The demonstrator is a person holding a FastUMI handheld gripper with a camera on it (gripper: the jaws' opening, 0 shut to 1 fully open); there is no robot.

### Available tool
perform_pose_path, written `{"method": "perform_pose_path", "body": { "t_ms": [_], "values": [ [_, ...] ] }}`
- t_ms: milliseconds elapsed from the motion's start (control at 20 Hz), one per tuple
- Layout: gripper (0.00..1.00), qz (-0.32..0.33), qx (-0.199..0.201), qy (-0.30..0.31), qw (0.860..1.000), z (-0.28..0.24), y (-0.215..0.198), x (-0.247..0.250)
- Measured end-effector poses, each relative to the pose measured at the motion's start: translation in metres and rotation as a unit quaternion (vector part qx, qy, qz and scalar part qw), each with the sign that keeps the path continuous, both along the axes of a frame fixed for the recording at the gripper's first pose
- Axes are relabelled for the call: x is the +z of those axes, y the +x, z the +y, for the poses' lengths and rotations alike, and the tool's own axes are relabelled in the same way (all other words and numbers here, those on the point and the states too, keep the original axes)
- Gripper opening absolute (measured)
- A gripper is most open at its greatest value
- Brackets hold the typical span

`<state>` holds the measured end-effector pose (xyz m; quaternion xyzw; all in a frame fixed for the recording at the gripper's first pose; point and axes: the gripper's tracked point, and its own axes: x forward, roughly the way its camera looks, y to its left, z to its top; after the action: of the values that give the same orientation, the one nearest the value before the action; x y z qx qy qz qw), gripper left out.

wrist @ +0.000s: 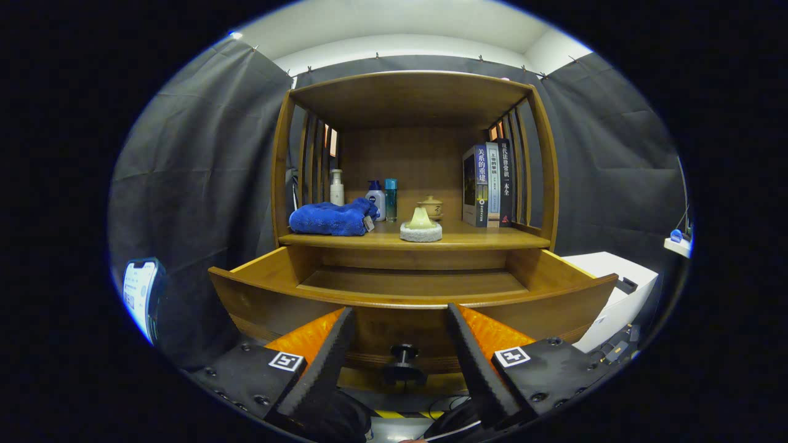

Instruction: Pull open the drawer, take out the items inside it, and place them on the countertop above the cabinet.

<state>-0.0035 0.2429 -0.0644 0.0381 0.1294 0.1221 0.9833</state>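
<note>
Now drawer (258,295) pulled open; gripper (400,320) jaws apart, knob (403,357) between.

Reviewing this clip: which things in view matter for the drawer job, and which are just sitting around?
Job:
drawer, pulled open
drawer knob, between the fingers
countertop
gripper, open

Lying about:
blue towel
bottles
books
small teapot
white box
phone

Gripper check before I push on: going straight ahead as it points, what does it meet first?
Likely the drawer front, around its knob, which sits between the open gripper fingers; depth is uncertain.
</note>
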Motion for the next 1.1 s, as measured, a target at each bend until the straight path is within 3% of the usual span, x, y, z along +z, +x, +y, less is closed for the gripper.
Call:
{"method": "perform_pose_path", "body": {
  "t_ms": [450, 1100],
  "values": [
    [0.96, 0.007, -0.046, -0.011, 0.999, -0.007, 0.013, -0.025],
    [0.98, 0.009, -0.042, -0.011, 0.999, -0.002, 0.048, -0.019]
  ]
}}
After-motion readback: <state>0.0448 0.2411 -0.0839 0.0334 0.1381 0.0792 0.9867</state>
